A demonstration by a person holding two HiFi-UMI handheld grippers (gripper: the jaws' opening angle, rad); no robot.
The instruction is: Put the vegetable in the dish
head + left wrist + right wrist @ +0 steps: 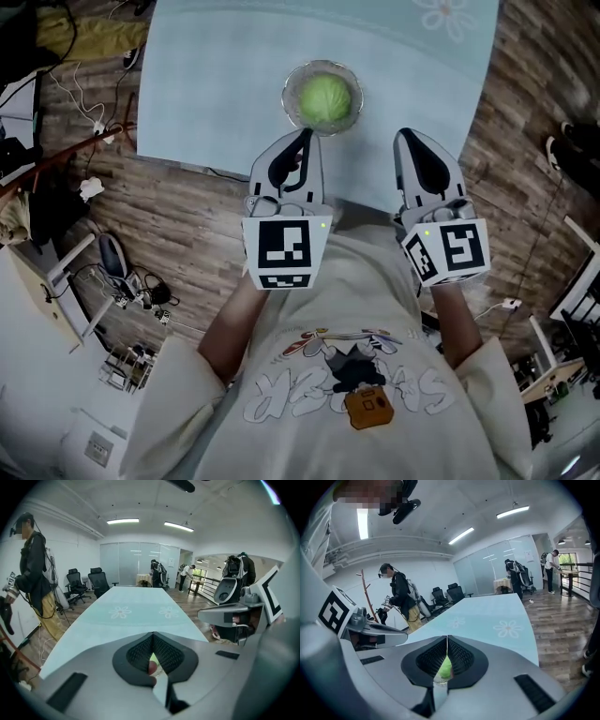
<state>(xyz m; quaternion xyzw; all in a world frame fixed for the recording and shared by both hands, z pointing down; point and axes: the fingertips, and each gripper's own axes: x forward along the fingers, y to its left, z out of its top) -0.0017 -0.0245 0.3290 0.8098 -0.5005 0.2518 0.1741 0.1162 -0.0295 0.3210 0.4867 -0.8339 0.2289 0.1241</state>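
A green cabbage [324, 99] lies in a clear glass dish [350, 77] near the front edge of the pale blue table [216, 84]. My left gripper [306, 135] hangs just short of the dish, its jaws shut with nothing between them. My right gripper [406, 137] is to the right of the dish, over the table's front edge, also shut and empty. In the left gripper view the closed jaws [153, 635] leave a slit where a sliver of green shows. Behind the right gripper's closed jaws [447, 640] the cabbage [446, 667] shows too.
Cables and small devices [127, 281] litter the wooden floor left of the table. A person [33, 573] stands beside the table's left side, with office chairs [89, 581] behind. The table stretches far ahead, printed with flower patterns [121, 612].
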